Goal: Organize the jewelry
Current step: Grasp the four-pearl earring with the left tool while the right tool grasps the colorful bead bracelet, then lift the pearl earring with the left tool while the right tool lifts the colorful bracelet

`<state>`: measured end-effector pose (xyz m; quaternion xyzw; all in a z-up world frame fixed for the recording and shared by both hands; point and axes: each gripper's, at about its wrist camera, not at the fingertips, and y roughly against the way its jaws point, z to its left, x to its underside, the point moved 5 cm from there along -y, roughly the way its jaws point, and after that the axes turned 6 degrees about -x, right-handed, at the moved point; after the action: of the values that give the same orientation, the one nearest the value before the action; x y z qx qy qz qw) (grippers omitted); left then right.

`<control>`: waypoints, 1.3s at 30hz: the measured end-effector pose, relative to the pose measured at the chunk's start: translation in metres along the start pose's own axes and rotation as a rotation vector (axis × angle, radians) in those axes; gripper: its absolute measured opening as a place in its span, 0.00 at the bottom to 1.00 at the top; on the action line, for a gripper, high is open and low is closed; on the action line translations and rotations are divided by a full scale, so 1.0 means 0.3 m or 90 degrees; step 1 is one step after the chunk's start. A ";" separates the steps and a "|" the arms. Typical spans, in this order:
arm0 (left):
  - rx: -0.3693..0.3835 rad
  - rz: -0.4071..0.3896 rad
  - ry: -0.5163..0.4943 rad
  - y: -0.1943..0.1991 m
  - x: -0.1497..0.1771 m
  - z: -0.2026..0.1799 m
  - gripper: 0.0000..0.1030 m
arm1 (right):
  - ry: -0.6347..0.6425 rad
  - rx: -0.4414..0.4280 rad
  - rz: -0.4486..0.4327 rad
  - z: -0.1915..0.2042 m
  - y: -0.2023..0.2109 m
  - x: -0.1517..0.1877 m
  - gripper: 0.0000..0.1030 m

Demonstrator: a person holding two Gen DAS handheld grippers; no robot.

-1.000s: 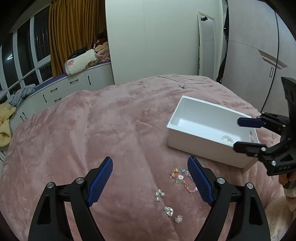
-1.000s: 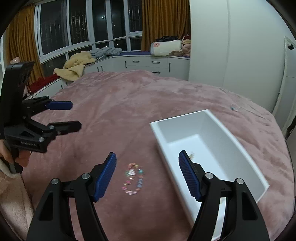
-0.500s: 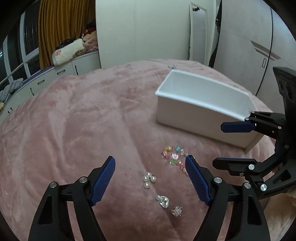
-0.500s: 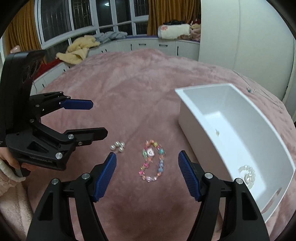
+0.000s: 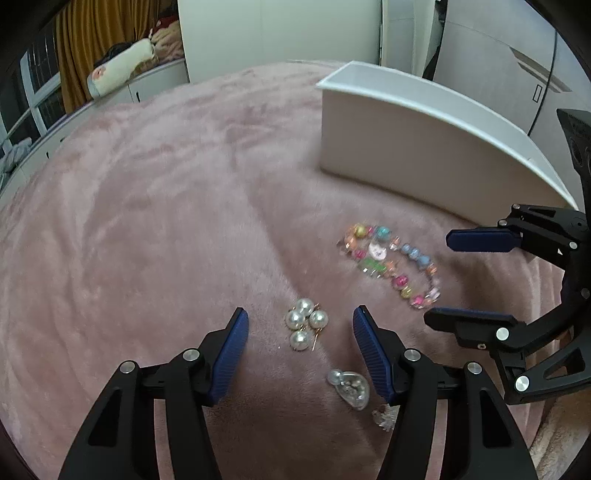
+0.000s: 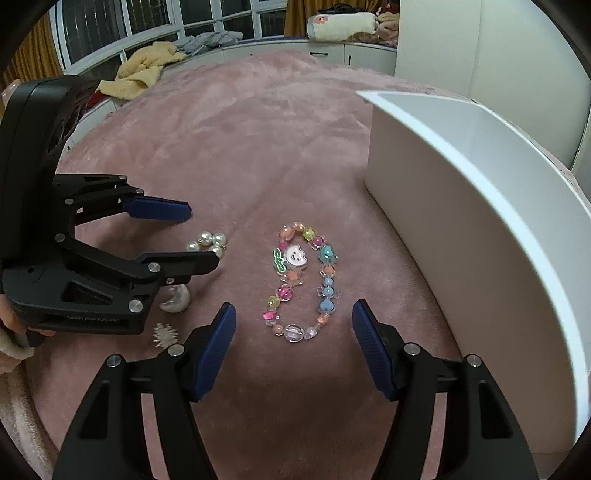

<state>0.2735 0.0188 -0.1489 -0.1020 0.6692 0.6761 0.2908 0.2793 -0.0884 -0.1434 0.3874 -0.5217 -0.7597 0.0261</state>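
Note:
A colourful bead bracelet (image 6: 301,282) lies on the pink blanket; it also shows in the left wrist view (image 5: 391,267). My right gripper (image 6: 293,328) is open, low over the bracelet's near end. A pearl cluster (image 5: 306,328) lies between the tips of my open left gripper (image 5: 300,334); in the right wrist view the pearls (image 6: 208,242) sit by the left gripper (image 6: 201,236). A silver heart pendant (image 5: 351,387) and a small sparkly piece (image 5: 384,415) lie nearer. The white box (image 6: 480,206) stands right of the bracelet.
The pink blanket (image 5: 166,206) covers the bed. White cabinets with folded towels (image 6: 340,26) and clothes run along the windows behind. A white wardrobe (image 5: 277,33) stands beyond the bed. The box wall (image 5: 417,155) rises close behind the bracelet.
Both grippers have dropped closer to the blanket. The left now brackets the pearl cluster, the right brackets the bead bracelet. Both stay open.

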 end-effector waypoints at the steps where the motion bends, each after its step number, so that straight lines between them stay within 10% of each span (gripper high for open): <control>1: 0.001 0.002 0.002 -0.009 0.004 0.002 0.61 | -0.001 0.001 0.004 -0.004 -0.008 0.003 0.62; 16: -0.011 0.014 0.037 -0.044 0.010 0.047 0.28 | -0.030 -0.006 0.035 -0.043 -0.057 0.043 0.30; 39: 0.005 -0.013 0.092 0.075 0.001 0.048 0.27 | -0.056 -0.057 -0.022 -0.019 0.075 0.001 0.23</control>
<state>0.2648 0.0343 -0.1287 -0.1563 0.6900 0.6614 0.2491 0.2744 -0.1032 -0.1263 0.3609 -0.4808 -0.7991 0.0073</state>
